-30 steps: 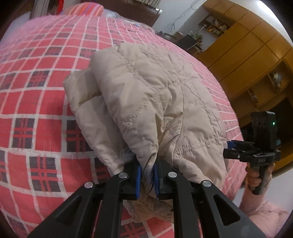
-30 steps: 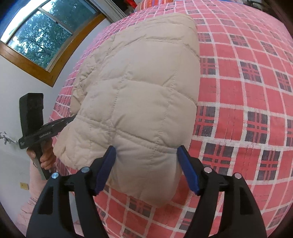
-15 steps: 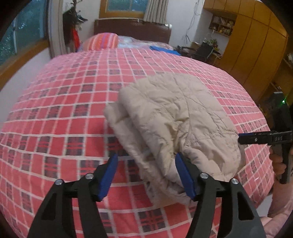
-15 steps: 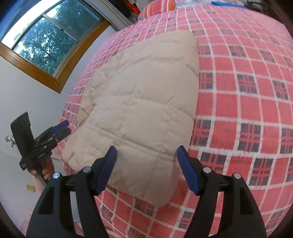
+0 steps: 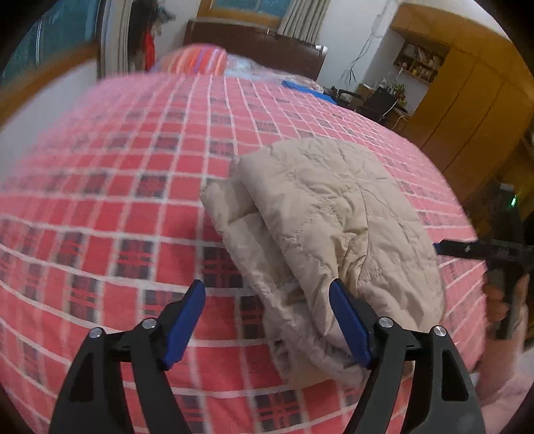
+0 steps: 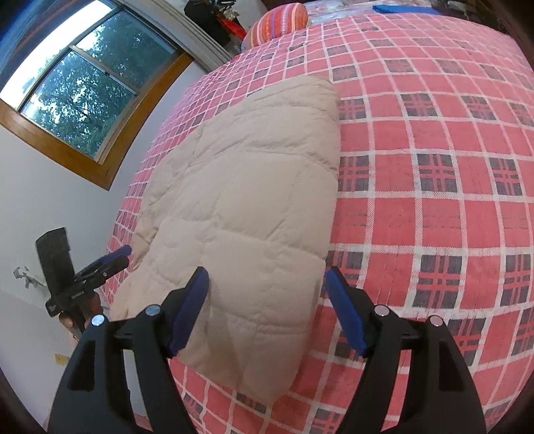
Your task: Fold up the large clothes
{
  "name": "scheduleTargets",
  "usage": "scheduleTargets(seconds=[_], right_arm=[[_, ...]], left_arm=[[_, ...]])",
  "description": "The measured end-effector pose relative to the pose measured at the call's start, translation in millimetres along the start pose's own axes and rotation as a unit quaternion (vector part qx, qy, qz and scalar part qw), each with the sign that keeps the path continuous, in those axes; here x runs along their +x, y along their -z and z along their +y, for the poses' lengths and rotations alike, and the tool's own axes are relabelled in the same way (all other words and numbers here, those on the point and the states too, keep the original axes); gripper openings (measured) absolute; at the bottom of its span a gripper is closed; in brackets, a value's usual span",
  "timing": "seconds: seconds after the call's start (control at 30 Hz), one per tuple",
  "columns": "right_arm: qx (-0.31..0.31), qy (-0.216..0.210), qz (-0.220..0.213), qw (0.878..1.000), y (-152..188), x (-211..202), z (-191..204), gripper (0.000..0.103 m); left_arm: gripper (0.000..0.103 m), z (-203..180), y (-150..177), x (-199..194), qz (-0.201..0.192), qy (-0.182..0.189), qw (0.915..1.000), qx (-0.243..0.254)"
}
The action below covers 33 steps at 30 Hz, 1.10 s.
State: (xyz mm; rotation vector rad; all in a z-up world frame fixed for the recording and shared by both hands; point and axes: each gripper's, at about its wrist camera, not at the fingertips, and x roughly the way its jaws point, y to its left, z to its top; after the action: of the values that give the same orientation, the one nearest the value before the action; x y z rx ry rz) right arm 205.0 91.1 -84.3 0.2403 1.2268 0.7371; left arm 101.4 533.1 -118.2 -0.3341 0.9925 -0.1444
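Red-and-white plaid bedspread [image 5: 110, 207] across a wide bed, striped pillow [image 6: 280, 20] at the headboard end, window [image 6: 73, 83] on the side wall. Folded beige quilted jacket [image 5: 333, 227] lying flat near the bed's foot edge. Left claw [image 5: 267, 320] released since a second ago, no longer pinching the jacket hem, now pulled back with jaws spread wide. Right claw [image 6: 267, 307] likewise spread, empty, hovering over the jacket's near end. No containers visible.
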Motion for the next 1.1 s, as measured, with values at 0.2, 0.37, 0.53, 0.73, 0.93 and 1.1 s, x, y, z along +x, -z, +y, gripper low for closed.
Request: scheduleTargets(seconds=[0.2, 0.37, 0.53, 0.73, 0.93, 1.1], right_arm=[[0.005, -0.025, 0.004, 1.0, -4.5, 7.3, -4.5, 0.075], [0.009, -0.048, 0.014, 0.999, -5.2, 13.3, -6.2, 0.08], [0.015, -0.064, 0.019, 0.998, -8.0, 21.6, -9.3, 0.087], [0.026, -0.084, 0.027, 0.996, -9.9, 35.2, -11.1, 0.094], [0.011, -0.079, 0.028, 0.996, -13.4, 42.9, -4.7, 0.096], [-0.021, -0.061, 0.013, 0.998, -8.7, 32.4, 5.6, 0.058]], left_arm=[[0.081, 35.7, -15.9, 44.3, 0.06, 0.08, 0.9894, -0.105], [0.081, 44.5, -20.5, 63.7, 0.078, 0.157, 0.9753, -0.134], [0.087, 36.2, -19.4, 81.8, 0.093, 0.162, 0.9744, -0.124], [0.091, 34.7, -18.4, 94.6, 0.101, 0.182, 0.9692, -0.132], [0.09, 34.0, -10.7, 107.0, 0.117, 0.216, 0.9569, -0.155], [0.058, 25.4, -9.0, 103.0, 0.1, 0.207, 0.9618, -0.149]])
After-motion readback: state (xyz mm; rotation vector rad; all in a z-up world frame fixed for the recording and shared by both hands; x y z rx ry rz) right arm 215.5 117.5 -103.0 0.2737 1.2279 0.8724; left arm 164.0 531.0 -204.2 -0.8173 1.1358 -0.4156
